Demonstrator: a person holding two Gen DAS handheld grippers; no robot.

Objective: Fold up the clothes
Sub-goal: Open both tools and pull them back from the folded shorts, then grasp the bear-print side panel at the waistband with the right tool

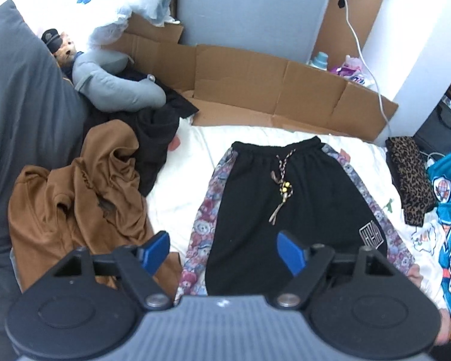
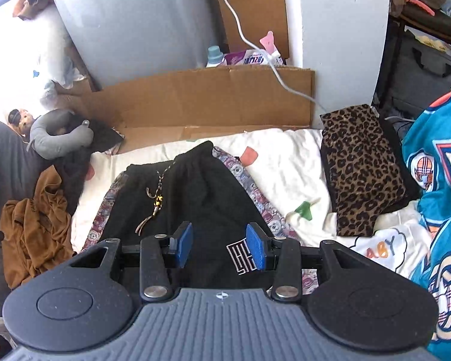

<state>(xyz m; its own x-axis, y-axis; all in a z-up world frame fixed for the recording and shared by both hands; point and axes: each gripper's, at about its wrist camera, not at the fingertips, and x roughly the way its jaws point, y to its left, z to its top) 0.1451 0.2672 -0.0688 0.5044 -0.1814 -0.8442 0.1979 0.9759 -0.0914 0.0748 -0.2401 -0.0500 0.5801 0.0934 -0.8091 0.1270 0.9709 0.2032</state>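
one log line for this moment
pants flat on bed | left gripper open, empty | right gripper open, empty | fold not begun

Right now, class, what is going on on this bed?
A person holds a two-finger gripper in each hand over a white bed sheet. A pair of black trousers with patterned side stripes lies spread flat, waistband away from the cameras. The left gripper and right gripper are both open above the trousers, holding nothing. A crumpled brown garment lies to the left, a folded leopard-print piece to the right. No fold is visible.
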